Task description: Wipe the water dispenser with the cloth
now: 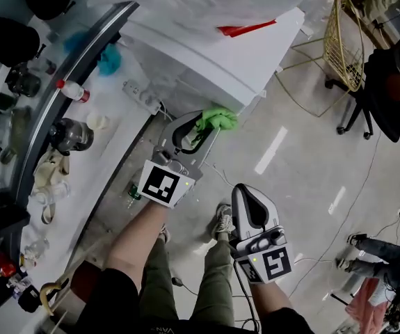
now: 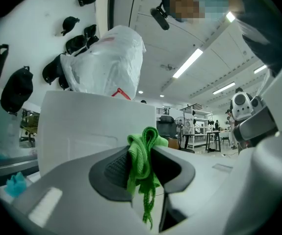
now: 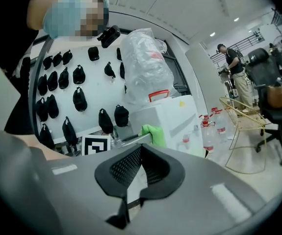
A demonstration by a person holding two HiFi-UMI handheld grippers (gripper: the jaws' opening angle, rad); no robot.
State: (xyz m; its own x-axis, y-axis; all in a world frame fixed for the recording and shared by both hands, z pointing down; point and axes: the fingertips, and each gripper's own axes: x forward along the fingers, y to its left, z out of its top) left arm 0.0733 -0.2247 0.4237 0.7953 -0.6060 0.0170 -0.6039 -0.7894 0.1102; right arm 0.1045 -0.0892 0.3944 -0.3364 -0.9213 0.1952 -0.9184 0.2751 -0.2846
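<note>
2 handheld grippers, seen from above over the person's legs and a pale floor (image 1: 304,158).

The L gripper (image 1: 203,127) reaches fwd. Its jaws are clamped on a bunched green cloth (image 1: 218,120). The cloth pokes out past the tips, and 1 loose strand hangs down between the pads.

The R gripper (image 1: 247,199) sits lower in frame, beside the person's knee. Its jaws are shut w/ nothing between them.

The water dispenser (image 1: 206,54) is a white box body w/ a big plastic-wrapped bottle (image 1: 186,2) on top. It stands against a curved counter (image 1: 81,138) cluttered w/ small items. A wire basket (image 1: 344,44) and an office chair (image 1: 387,96) stand off to the R.

Key relation: the dispenser lies straight ahead of the L gripper, cloth leading. From above, the cloth sits right at the near corner of the white body. Its own camera shows the flat white face filling the view just behind the cloth. Whether cloth and surface actually touch can't be told.

The near edge of the body runs diagonally, from the corner by the cloth up and away to the R. A wipe would prob. follow that line. The L gripper is much nearer. The R one is well back and looks idle, so this seems a 1-handed job at the point of contact.
</note>
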